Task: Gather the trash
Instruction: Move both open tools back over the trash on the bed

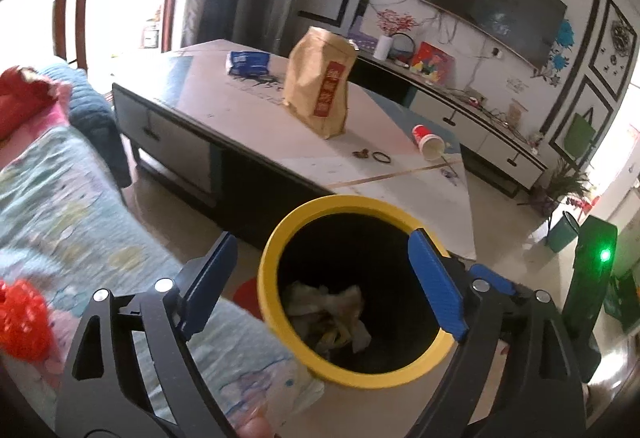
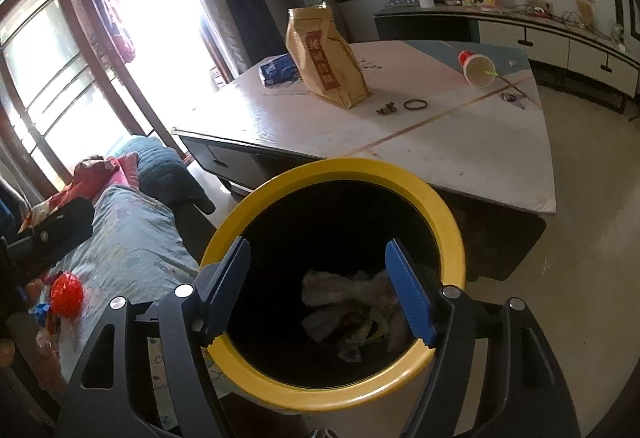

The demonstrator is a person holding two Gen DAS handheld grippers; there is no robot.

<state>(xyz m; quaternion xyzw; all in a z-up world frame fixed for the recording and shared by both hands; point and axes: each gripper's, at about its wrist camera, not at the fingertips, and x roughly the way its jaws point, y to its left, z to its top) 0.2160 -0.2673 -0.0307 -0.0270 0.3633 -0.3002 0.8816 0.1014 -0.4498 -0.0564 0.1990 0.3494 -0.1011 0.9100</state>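
Blue-padded fingers of the right gripper (image 2: 320, 290) are hanging spread and empty over the mouth of the yellow-rimmed trash bin (image 2: 448, 214), which is filling the lower centre of the right wrist view. Crumpled paper and wrappers (image 2: 352, 302) are lying at the bin's dark bottom, low in the frame. The left gripper (image 1: 324, 290) is likewise holding its fingers wide apart with nothing between them, one finger crossing the bin's rim at lower right of the left wrist view; whether it is touching the rim I cannot tell. Both tools are probably hovering here because the bin is the drop point. More trash is waiting on the coffee-table surface (image 2: 460, 158) above the bin: a brown paper bag (image 2: 328, 58) standing upright at upper centre, a blue packet (image 2: 278, 69) just behind it, and a red paper cup (image 2: 478, 68) lying tipped at upper right.
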